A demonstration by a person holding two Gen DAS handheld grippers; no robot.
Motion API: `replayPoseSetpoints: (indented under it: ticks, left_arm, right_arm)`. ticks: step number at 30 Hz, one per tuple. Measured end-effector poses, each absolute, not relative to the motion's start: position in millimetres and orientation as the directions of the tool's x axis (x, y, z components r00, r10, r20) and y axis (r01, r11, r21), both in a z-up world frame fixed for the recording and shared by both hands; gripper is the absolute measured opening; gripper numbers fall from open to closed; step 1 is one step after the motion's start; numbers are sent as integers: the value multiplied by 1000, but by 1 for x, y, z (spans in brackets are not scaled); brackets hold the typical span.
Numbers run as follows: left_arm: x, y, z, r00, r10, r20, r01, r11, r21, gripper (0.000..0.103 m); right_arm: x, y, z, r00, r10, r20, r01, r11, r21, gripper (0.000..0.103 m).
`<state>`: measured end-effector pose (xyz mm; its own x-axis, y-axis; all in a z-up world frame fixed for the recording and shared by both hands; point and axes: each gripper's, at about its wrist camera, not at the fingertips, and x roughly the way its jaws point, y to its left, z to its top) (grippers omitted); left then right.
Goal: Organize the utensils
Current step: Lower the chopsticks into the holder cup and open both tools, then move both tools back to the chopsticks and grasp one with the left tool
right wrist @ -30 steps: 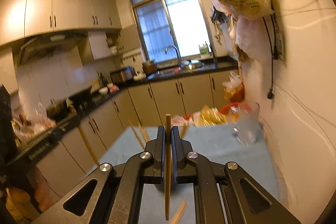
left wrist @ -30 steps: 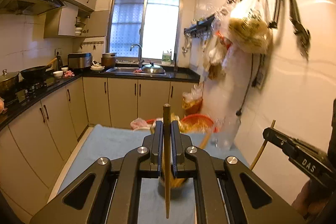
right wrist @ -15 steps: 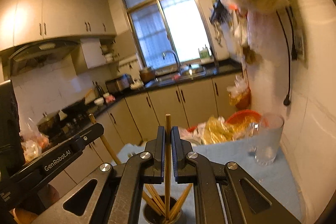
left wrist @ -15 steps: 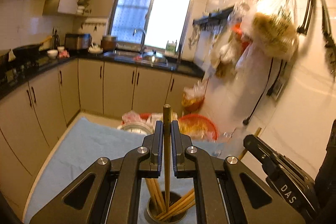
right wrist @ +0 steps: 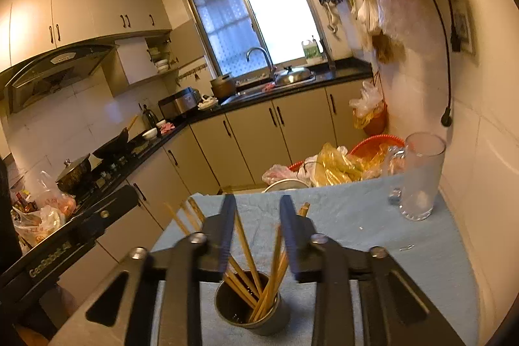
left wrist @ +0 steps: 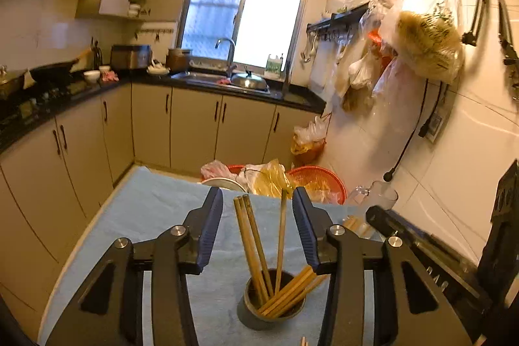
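A dark metal cup (left wrist: pixel 249 313) stands on the blue cloth and holds several wooden chopsticks (left wrist: pixel 251 242) that lean apart. My left gripper (left wrist: pixel 257 195) hangs just above and behind it; its jaws are opening and the chopsticks rise between the blue pads (left wrist: pixel 211 222) without touching them. In the right wrist view the same cup (right wrist: pixel 269 323) sits below my right gripper (right wrist: pixel 257 200), whose jaws are also opening around the loose chopsticks (right wrist: pixel 248 252). Neither gripper holds anything. The two grippers are side by side, close together.
A tall glass mug (right wrist: pixel 420 177) stands at the table's far right by the tiled wall. Red baskets with plastic bags (left wrist: pixel 318 180) lie beyond the far edge. A chopstick end (left wrist: pixel 303 341) lies on the blue cloth (left wrist: pixel 155 209) near the cup. Kitchen cabinets run along the left.
Each gripper was shut on one upright chopstick and came down over the cup. Both jaws have now parted and those chopsticks stand in the cup with the others.
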<state>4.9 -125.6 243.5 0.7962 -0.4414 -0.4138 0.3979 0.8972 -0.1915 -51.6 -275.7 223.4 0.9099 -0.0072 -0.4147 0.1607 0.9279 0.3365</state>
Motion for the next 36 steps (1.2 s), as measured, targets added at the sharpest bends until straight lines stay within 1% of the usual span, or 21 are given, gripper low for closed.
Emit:
replayPoseSetpoints:
  ticks: [3,5,7,9,12,16,19,22,24,26,31,32,34,35,36]
  left_arm:
    - [-19,-111,251,809,-436,-393,396,900,-184,51]
    - [-34,-101,254,816,-435,-382,393,900,-186,55]
    - [-52,-90,253,822,-431,-371,388,902,-189,61]
    - [-71,-81,250,827,-423,-369,383,906,-182,66]
    - [-93,-73,240,826,-417,-379,387,909,-157,68]
    - [-118,-70,222,825,-391,-407,385,917,-101,70]
    - [-131,-70,201,799,-389,-458,398,914,-81,70]
    - [-139,-73,177,756,-396,-522,422,904,-74,70]
    - [-141,-79,158,715,-396,-576,442,895,-67,70]
    - [-141,-88,141,680,-394,-618,462,885,-55,70]
    - [-138,-127,90,577,-359,-733,550,834,25,70]
    - [-137,-135,80,554,-356,-752,570,821,31,69]
    - [-135,-148,64,517,-350,-781,595,803,34,60]
    - [-134,-155,56,496,-349,-795,607,794,30,59]
    - [-133,-159,50,480,-350,-804,616,788,24,54]
  right_arm:
    - [-71,-272,235,914,-20,-406,162,934,317,39]
    - [-87,-270,242,914,-32,-404,165,940,299,45]
    - [-106,-267,247,913,-46,-406,171,946,277,53]
    - [-121,-264,250,907,-57,-418,177,950,256,57]
    - [-144,-263,249,890,-78,-449,194,957,218,63]
    - [-173,-261,234,846,-109,-521,215,965,147,70]
    - [-191,-262,216,795,-133,-591,229,969,90,73]
    - [-209,-267,185,729,-149,-669,251,966,58,73]
    - [-221,-275,160,689,-129,-714,274,958,91,73]
    - [-231,-282,134,661,-80,-747,294,943,159,73]
    - [-246,-286,87,636,-7,-772,306,920,244,73]
    - [-247,-287,80,635,10,-772,306,915,263,73]
    - [-249,-289,69,638,33,-770,305,906,292,73]
    - [-248,-288,67,639,37,-768,305,905,298,73]
    - [-246,-286,65,642,41,-766,304,903,303,73]
